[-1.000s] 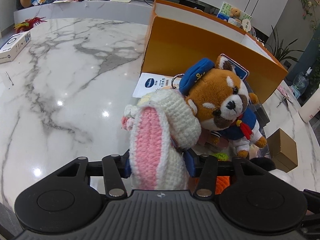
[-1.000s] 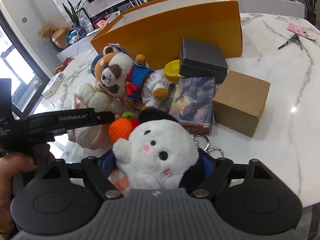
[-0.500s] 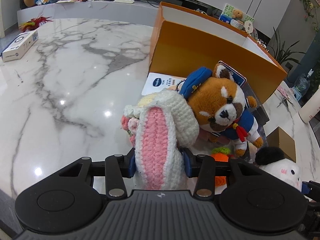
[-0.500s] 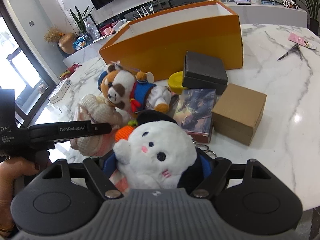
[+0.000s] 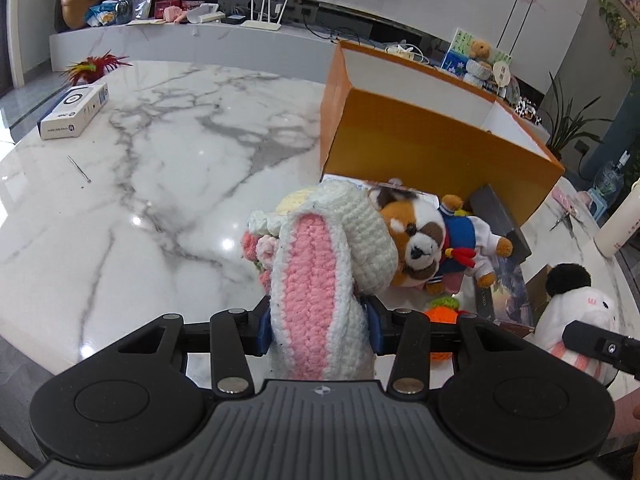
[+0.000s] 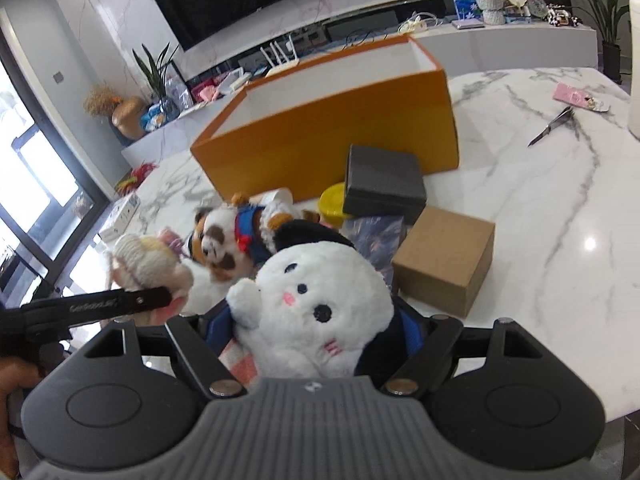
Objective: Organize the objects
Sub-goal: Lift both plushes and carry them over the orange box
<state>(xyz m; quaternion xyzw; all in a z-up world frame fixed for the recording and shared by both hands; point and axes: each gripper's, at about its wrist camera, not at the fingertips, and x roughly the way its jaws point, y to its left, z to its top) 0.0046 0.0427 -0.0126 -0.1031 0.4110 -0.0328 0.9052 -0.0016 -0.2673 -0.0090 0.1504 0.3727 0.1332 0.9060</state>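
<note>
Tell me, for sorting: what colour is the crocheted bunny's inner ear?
Pink inner ear, white-edged; left wrist view.

Bright, even daylight in both views, pouring in from tall windows [image 6: 36, 184] at the left of the right wrist view, blown out to plain white. Small round glare spots on the glossy marble table [image 5: 160, 184], one near the middle of the left wrist view, another by the cardboard box [image 6: 444, 258] in the right. Soft, faint shadows under the orange box [image 5: 420, 148]. Strong fisheye bending: straight counter edges and walls bowed, corners gone dark. Left wrist view sharp nearly throughout. Right wrist view smeared by motion blur, worst on the raccoon toy [image 6: 236, 236] and the knitted toy [image 6: 140, 262]; white plush [image 6: 316, 304] up close fairly crisp.
</note>
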